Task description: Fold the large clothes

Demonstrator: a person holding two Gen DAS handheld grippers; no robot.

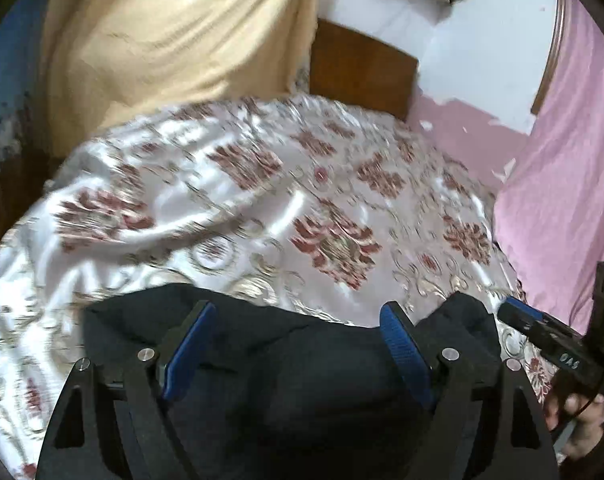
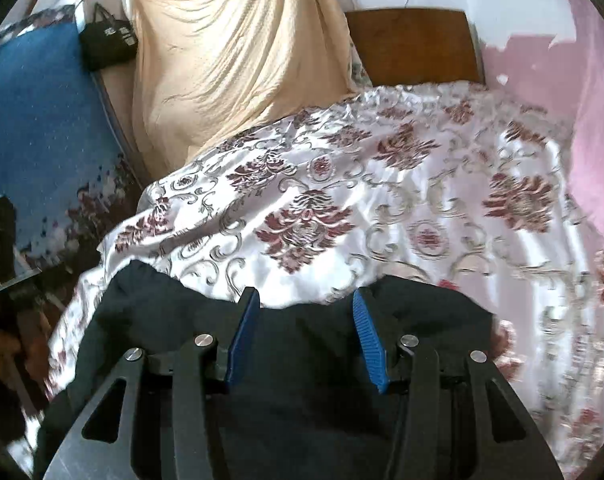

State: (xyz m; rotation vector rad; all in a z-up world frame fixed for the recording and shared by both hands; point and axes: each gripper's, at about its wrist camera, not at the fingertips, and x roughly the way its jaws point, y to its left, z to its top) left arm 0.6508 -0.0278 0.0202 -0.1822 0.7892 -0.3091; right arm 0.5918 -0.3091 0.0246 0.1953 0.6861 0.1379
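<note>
under both my tongs, left gripper (image 1: 298,344) and right gripper (image 2: 306,332) standing apart, the black garment (image 1: 294,380) lies loose, so it could bunch or slide on the slick floral bedspread (image 1: 230,184).

I have the garment (image 1: 294,360) lying on the bedspread (image 1: 242,200) at the near edge of the bed, straight under both grippers. My left gripper (image 1: 298,344) sits over its left part, my right gripper (image 2: 306,336) over its right part, jaws apart with the cloth below them, not pinched. In the left view the right gripper (image 1: 558,344) shows just right of the garment. Behind the bedspread stands the headboard (image 2: 414,44), with a draped cloth (image 2: 230,64) to its left. A bag (image 2: 108,46) sits left of that cloth. A curtain (image 1: 570,160) hangs along the bed's right side.
</note>
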